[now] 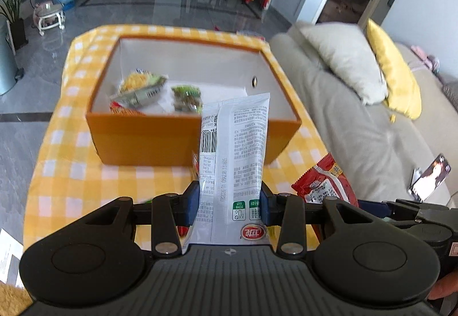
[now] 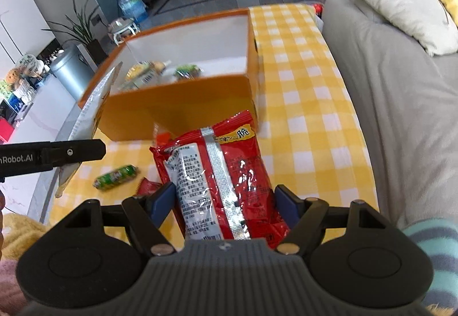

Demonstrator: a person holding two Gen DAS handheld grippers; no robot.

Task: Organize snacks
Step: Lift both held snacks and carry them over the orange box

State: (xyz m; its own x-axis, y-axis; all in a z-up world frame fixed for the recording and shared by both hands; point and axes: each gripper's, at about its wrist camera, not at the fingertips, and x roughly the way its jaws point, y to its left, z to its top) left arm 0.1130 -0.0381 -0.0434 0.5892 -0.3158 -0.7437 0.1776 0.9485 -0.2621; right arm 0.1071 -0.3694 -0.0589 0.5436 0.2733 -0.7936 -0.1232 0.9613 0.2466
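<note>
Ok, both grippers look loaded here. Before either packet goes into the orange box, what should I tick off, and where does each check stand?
1. Left gripper holds the white packet between its fingers: ok.
2. Right gripper holds the red packet: ok.
3. Orange box open at the top, with free floor space beside the snacks already in it: ok.
4. Either packet already over the box opening: not ok, both are short of the near wall.
5. All snacks collected: not ok, a green packet lies on the checked cloth.
6. Firmness of each grip: cannot tell.
</note>
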